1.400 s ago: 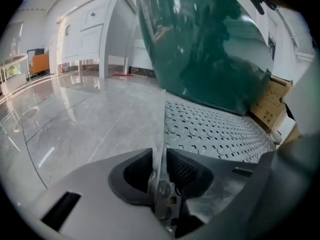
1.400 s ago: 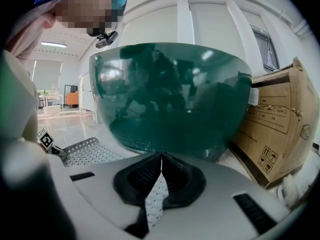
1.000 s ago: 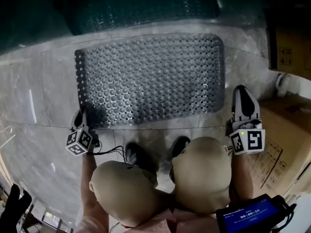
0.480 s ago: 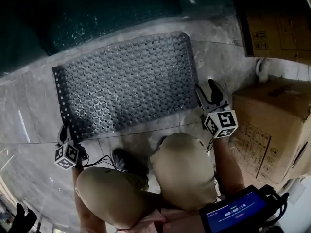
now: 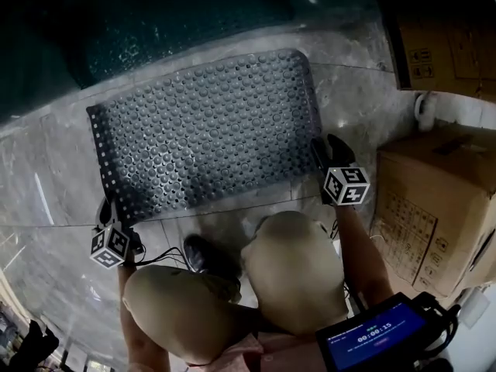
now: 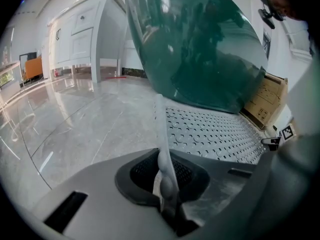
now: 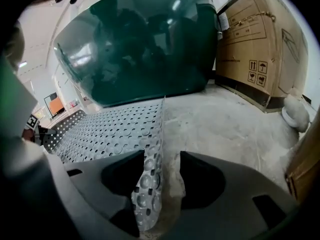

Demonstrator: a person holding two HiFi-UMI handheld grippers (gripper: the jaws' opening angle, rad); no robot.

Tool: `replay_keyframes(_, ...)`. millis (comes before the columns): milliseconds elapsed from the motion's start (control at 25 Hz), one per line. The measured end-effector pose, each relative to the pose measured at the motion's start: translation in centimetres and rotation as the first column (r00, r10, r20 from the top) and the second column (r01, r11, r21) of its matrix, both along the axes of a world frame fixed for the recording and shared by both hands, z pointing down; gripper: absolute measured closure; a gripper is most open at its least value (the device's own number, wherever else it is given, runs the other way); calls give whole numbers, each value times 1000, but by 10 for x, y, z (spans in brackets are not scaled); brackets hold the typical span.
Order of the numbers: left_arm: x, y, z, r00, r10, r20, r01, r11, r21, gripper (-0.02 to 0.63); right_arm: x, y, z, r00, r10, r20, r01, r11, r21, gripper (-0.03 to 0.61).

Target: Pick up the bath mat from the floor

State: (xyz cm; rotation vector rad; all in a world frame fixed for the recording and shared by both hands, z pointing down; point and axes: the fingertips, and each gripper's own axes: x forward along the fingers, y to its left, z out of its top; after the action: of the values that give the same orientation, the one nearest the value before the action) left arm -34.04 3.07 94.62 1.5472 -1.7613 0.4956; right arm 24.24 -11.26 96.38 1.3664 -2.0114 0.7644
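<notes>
grey perforated bath mat (image 5: 205,130) | left fingers (image 6: 90,184) clamp it | right fingers (image 7: 220,184) just opened astride

Looks like a bathroom showroom or a newly fitted home, hard to say which. Shown by a glossy, grey marble-look floor (image 6: 75,124), a big dark-green tub (image 6: 200,44) with a perforated bath mat (image 5: 201,138) laid before it, and white panelled cabinets (image 6: 82,39) along the wall. Also marked by cardboard boxes (image 7: 250,39) printed with handling symbols, standing close beside the tub.
</notes>
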Motion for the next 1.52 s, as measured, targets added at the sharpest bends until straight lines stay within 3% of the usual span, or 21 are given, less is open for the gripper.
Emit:
replay_keyframes(520,3,-2,-1,1000,3,-4,-3,1000,8,577,-4,-8,20,998,-14,62,17,999,-45,372)
replay_keyframes(560,3,-2,-1,1000,3,-4,-3,1000,8,577,-5,-7,20,998,-27,60,30,998,-48,383)
replay_keyframes(640,2,-1,-2,1000,4,1,-4,1000,6,577,-12,-5,20,997,-59,54,62,997,-55,469)
replay_keyframes(800,6,-2,-2,1000,10,-6,-10,1000,6,577,-14,-4,15,997,-54,60,56,997,-48,540)
replay_keyframes(1520,19,-9,-13,999,33,-29,-32,999,28,578,-28,-7,-24,998,-17,58,17,1000,3,549)
